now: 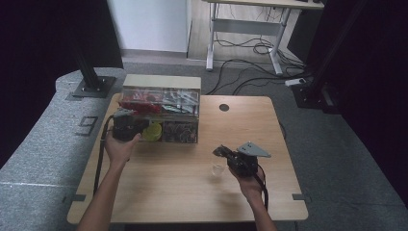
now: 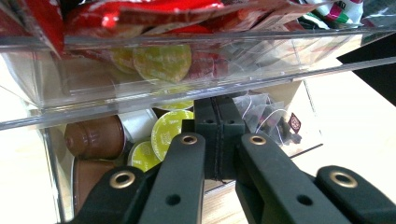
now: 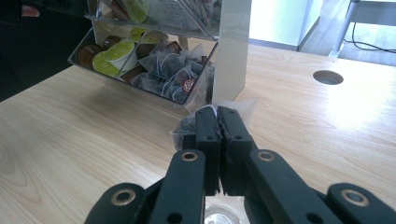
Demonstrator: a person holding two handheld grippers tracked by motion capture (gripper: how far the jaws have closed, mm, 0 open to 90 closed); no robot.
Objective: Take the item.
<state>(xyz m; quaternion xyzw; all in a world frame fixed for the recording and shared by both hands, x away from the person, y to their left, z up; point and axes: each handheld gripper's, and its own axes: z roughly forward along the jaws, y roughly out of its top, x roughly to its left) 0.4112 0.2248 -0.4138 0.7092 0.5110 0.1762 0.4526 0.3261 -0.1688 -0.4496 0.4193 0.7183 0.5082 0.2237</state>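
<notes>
Clear tea-bag sachet [image 3: 187, 125] pinched in right tool [image 3: 218, 122], hanging downward; left tool [image 2: 216, 122] closed, empty.

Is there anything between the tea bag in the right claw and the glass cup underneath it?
Nothing visible. The right claw is shut on the tea bag, which hangs just above the glass cup on the table. The organizer stands farther back, out of the way.
</notes>
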